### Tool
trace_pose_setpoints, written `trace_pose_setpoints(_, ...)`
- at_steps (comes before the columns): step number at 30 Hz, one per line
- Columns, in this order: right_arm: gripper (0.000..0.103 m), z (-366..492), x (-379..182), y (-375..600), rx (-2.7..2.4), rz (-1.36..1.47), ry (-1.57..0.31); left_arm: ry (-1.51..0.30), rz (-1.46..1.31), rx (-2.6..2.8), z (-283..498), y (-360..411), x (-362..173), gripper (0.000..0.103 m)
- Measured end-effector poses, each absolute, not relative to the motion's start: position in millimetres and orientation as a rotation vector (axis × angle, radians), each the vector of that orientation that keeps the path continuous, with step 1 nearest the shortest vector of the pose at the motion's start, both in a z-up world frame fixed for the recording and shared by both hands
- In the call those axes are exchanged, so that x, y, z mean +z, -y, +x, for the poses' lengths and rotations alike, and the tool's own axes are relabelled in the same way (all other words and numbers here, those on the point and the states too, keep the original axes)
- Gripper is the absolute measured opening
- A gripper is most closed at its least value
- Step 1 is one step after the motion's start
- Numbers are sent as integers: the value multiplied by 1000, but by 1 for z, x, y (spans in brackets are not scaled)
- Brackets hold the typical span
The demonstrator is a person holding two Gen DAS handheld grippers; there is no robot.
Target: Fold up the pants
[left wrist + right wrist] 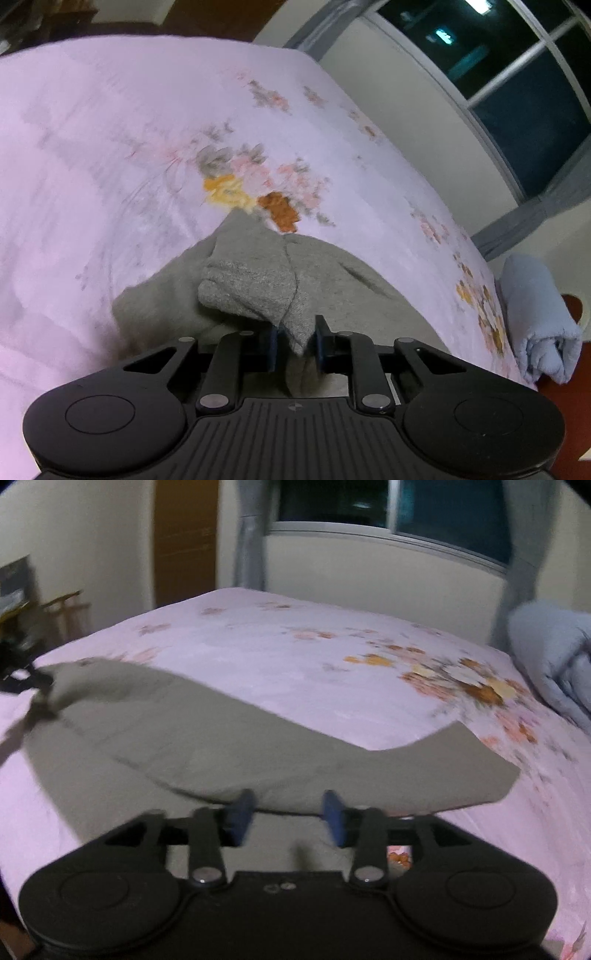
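Grey pants (pixel 229 746) lie spread across a pink floral bedsheet (pixel 295 653). In the left wrist view my left gripper (pixel 297 341) is shut on a bunched corner of the grey pants (pixel 258 284) and holds it up off the bed. That left gripper shows at the far left of the right wrist view (pixel 35 698), with the cloth end in it. My right gripper (pixel 290 814) is open, its blue pads on either side of the pants' near edge, nothing between them.
A rolled light-blue blanket (pixel 539 317) lies at the bed's right edge, also in the right wrist view (pixel 554 661). A window (pixel 388 509) with grey curtains is behind the bed. A wooden door (pixel 184 542) and clutter stand at the left.
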State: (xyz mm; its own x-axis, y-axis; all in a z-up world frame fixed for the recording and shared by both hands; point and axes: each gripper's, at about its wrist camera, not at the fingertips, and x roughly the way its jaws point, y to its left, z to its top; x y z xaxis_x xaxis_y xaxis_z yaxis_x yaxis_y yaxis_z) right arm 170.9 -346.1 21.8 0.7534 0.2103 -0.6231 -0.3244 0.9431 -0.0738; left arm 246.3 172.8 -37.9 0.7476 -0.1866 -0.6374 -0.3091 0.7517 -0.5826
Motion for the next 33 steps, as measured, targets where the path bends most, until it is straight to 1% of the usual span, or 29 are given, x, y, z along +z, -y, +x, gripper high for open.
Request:
trace_pose_setpoints(1,60,177,21,346,274,-167,-665,-738,-730,76,247,-173,-36,19)
trace_pose_setpoints(4,60,201,24,349,189,-63,-704,-739,-722,69,252,-177,-38,19)
trace_pose_setpoints(5,54,207,24,348,153,-38,-713,-738,-721,62,253,-179,-40,19)
trace_pose_setpoints(6,50,212,22,345,110,-13,-715,-735,-727,58,253,-180,-42,19)
trace_pose_setpoints(9,45,225,11,330,29,14,-734,-730,-721,49,253,-182,-46,19)
trace_pose_setpoints(10,46,230,7,322,-5,8,-742,-730,-718,45,253,-182,-48,19)
trace_pose_setpoints(13,47,238,0,305,-77,54,-748,-729,-729,34,253,-186,-52,19)
trace_pose_setpoints(16,61,246,-8,288,-205,7,-766,-727,-722,16,256,-188,-54,19)
trace_pose_setpoints(18,55,253,-14,283,-243,-28,-785,-729,-720,3,258,-190,-55,19)
trace_pose_setpoints(19,37,255,-16,283,-255,-29,-794,-731,-719,-4,258,-191,-55,19)
trace_pose_setpoints(20,5,257,-18,286,-266,-22,-814,-734,-720,-11,259,-192,-56,19)
trace_pose_setpoints(21,0,260,-20,292,-275,3,-838,-737,-721,-20,258,-193,-56,19)
trace_pose_setpoints(23,0,257,-19,305,-293,50,-836,-738,-725,-35,257,-196,-56,19)
trace_pose_setpoints(25,0,245,-11,314,-286,99,-793,-739,-717,-52,257,-197,-56,19)
trace_pose_setpoints(30,0,188,33,319,-248,118,-637,-742,-689,-92,257,-200,-54,19)
trace_pose_setpoints(33,0,151,53,328,-238,167,-593,-730,-681,-113,253,-203,-49,19)
